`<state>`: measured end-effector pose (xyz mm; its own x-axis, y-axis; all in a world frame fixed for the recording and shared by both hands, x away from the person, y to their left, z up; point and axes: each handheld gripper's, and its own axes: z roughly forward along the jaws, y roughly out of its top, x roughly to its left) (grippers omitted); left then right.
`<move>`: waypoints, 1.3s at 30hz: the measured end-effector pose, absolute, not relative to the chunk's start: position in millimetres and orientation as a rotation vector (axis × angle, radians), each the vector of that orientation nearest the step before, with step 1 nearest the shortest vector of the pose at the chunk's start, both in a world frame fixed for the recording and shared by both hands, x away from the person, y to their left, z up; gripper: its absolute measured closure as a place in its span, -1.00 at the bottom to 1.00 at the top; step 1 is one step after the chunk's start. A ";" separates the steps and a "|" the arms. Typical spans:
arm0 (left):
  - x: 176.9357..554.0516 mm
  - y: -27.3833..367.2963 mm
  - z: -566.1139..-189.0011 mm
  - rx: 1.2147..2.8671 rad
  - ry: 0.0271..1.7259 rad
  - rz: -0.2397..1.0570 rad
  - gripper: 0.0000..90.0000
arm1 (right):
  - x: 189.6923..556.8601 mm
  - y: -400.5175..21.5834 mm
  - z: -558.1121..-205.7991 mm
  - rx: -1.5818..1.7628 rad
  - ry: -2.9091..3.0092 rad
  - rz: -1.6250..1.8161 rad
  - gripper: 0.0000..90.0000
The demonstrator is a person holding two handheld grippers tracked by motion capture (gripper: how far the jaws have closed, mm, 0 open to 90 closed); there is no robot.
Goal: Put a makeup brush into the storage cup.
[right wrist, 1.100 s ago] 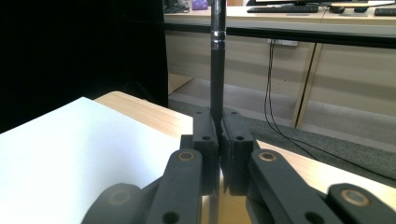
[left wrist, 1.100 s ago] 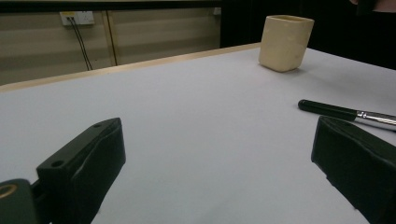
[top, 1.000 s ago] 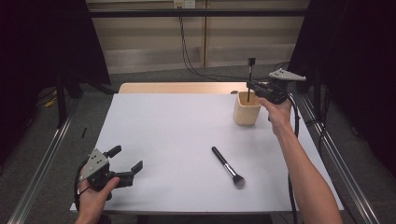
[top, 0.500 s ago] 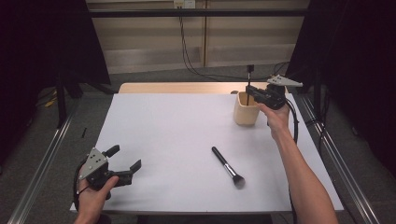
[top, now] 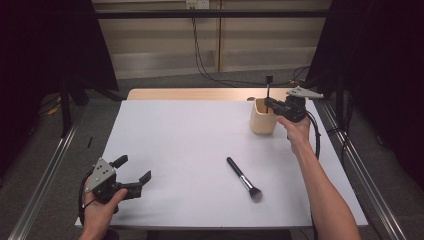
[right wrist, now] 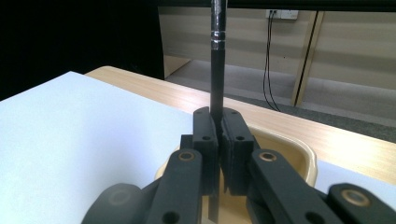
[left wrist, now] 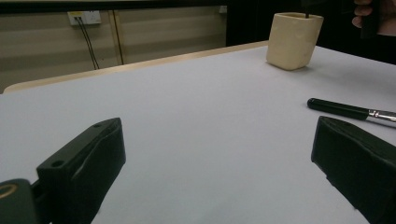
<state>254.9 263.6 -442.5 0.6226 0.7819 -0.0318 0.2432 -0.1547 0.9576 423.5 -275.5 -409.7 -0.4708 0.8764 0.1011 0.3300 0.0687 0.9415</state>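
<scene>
High view, lower left of frame: left gripper (top: 134,175), black w/ a grey three-cornered plate on top, sits in the person's left hand (top: 100,210) at the near-left corner of the white-topped bench (top: 175,145). Jaws wide apart, nothing btwn them. In the left gripper view the two black jaws rise at the bottom left & bottom right w/ bare white bench btwn.

Lower centre of the high view: a black-handled makeup brush w/ silver ferrule & dark bristle head (top: 243,179) lies flat on the bench, handle toward upper left, bristles toward lower right, well apart from both grippers. Its handle tip also shows at the right edge of the left gripper view (left wrist: 338,108).

Upper right of the high view: a cream, rounded-square cup (top: 263,116) stands upright near the far-right bench edge. Just right of it, right gripper (top: 268,103), held level in the right hand (top: 296,131), is clamped narrow on a thin black upright brush handle (top: 268,92) that stands over the cup's mouth. Right gripper view: pads pinch the handle (right wrist: 217,65) mid-frame, lower end hanging inside the cup (right wrist: 299,149).

No brand, label or readable writing anywhere.
</scene>
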 end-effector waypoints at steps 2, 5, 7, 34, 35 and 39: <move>254.8 263.6 -442.4 1.703 0.845 0.589 -0.94 | 423.8 -275.7 -411.3 1.199 1.846 1.403 0.91; 254.7 263.7 -442.5 1.706 0.846 0.592 -0.94 | 424.4 -276.8 -415.9 1.213 1.850 1.398 0.91; 254.5 264.1 -442.4 1.703 0.847 0.592 -0.94 | 424.7 -278.5 -419.5 1.227 1.846 1.404 0.91; 255.6 265.9 -442.8 1.680 0.871 0.595 -0.94 | 418.1 -278.0 -421.0 1.262 1.839 1.398 -0.22; 255.6 266.5 -442.6 1.675 0.875 0.589 -0.94 | 417.6 -277.9 -420.4 1.261 1.836 1.397 -0.28; 255.4 267.6 -442.2 1.660 0.883 0.587 -0.94 | 412.7 -279.3 -417.4 1.264 1.810 1.414 -0.58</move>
<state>255.4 267.6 -442.2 0.5974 0.7993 -0.0648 0.2502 -0.1090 0.9620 412.7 -279.3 -417.4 -0.4336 0.8897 0.1428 0.3539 0.0224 0.9350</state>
